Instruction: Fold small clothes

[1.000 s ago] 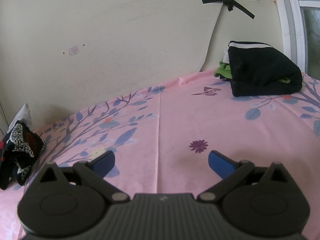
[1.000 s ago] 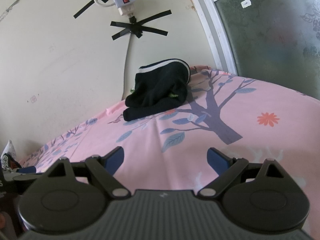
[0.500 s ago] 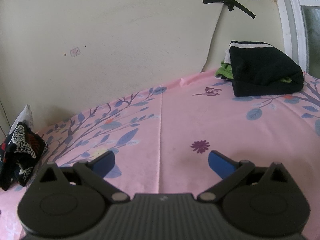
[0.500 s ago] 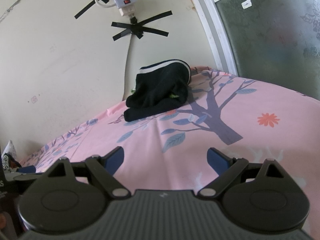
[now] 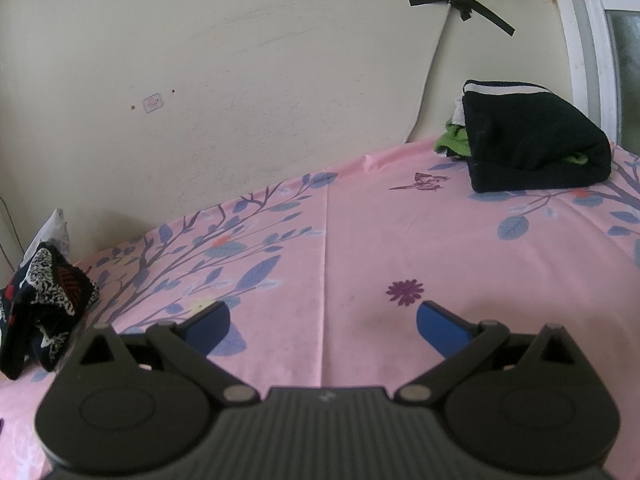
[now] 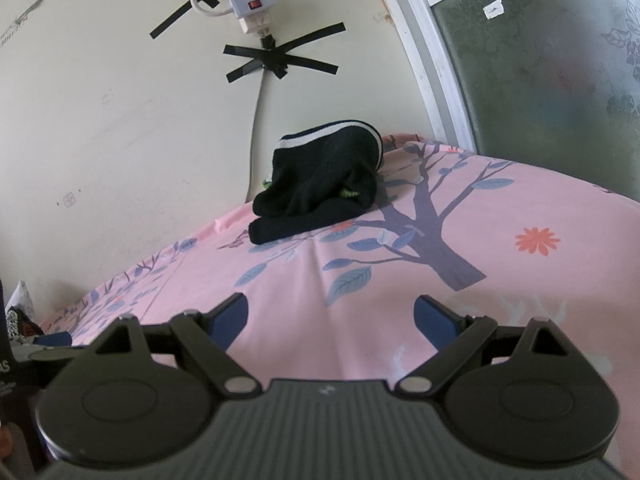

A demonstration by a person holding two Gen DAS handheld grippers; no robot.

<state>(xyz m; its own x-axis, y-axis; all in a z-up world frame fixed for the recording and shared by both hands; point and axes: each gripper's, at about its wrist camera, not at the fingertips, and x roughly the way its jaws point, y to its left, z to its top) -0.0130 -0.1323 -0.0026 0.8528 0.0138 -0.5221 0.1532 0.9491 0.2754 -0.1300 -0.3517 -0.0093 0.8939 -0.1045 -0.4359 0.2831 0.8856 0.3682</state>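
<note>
A folded black garment with a white stripe [image 5: 532, 140] lies on a small stack at the far right of the pink floral sheet [image 5: 360, 240], green cloth [image 5: 452, 140] under it. It also shows in the right wrist view [image 6: 320, 184]. A crumpled black-and-white patterned garment [image 5: 40, 304] lies at the left edge. My left gripper [image 5: 322, 320] is open and empty above the sheet's middle. My right gripper [image 6: 330, 316] is open and empty, well short of the black stack.
A cream wall runs behind the bed. A power strip [image 6: 248, 0] and cable are taped to the wall above the stack. A window frame [image 6: 432, 60] with frosted glass stands at the right.
Both views have shifted only slightly; the patterned garment sits a little lower left in the left wrist view. Both grippers stay open.
</note>
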